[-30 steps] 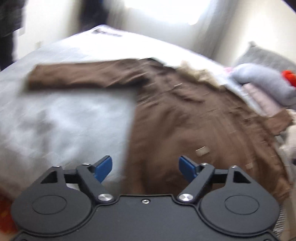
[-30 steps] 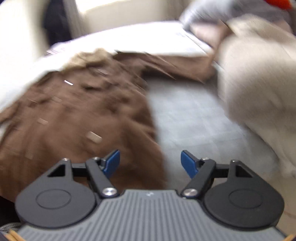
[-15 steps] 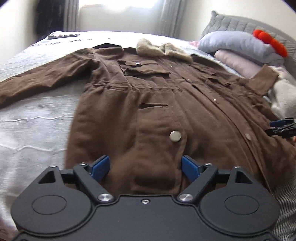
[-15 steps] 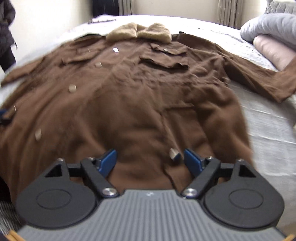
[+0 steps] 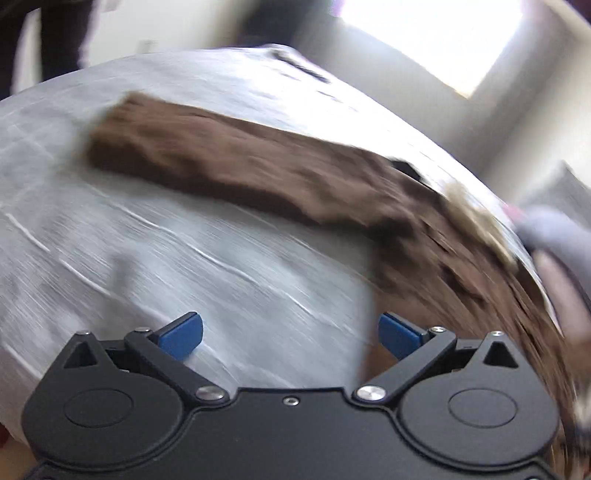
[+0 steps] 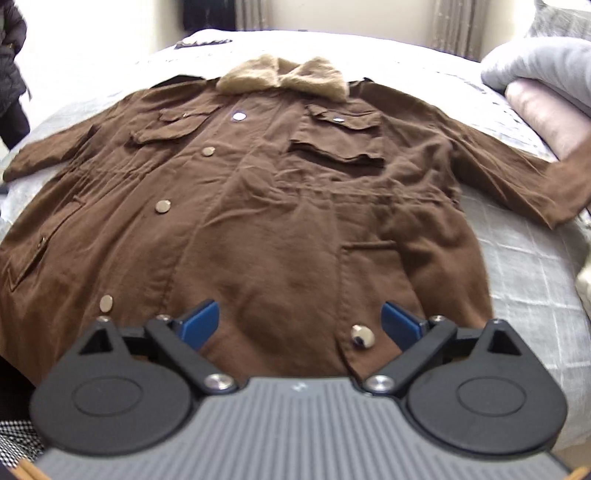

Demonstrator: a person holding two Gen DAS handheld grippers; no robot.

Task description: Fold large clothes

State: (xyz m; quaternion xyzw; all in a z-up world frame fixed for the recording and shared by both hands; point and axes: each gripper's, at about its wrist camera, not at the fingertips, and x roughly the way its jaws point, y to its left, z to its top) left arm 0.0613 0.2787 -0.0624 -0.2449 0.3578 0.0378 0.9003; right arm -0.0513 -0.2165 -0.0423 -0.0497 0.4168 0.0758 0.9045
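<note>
A large brown coat (image 6: 280,206) with a tan fleece collar (image 6: 282,75) and metal snap buttons lies spread face up on the bed, sleeves out to both sides. My right gripper (image 6: 300,323) hovers over the coat's lower hem, its jaws opening wide with nothing pinched between the blue pads. In the blurred left wrist view the coat's left sleeve (image 5: 229,162) stretches across the grey bedspread (image 5: 155,258). My left gripper (image 5: 290,334) hangs over bare bedspread beside the coat's edge, jaws opening, nothing between them.
Grey and pink pillows (image 6: 543,77) are piled at the bed's right side. A dark garment or figure (image 6: 11,70) stands at the far left by the wall. A curtained window (image 5: 436,33) lies beyond the bed. Checked fabric (image 6: 16,439) shows at the lower left.
The left wrist view swung left from the coat's front to the sleeve and bare bedspread, now blurred. The right gripper settled over the lower hem. Both pairs of jaws stand wider.
</note>
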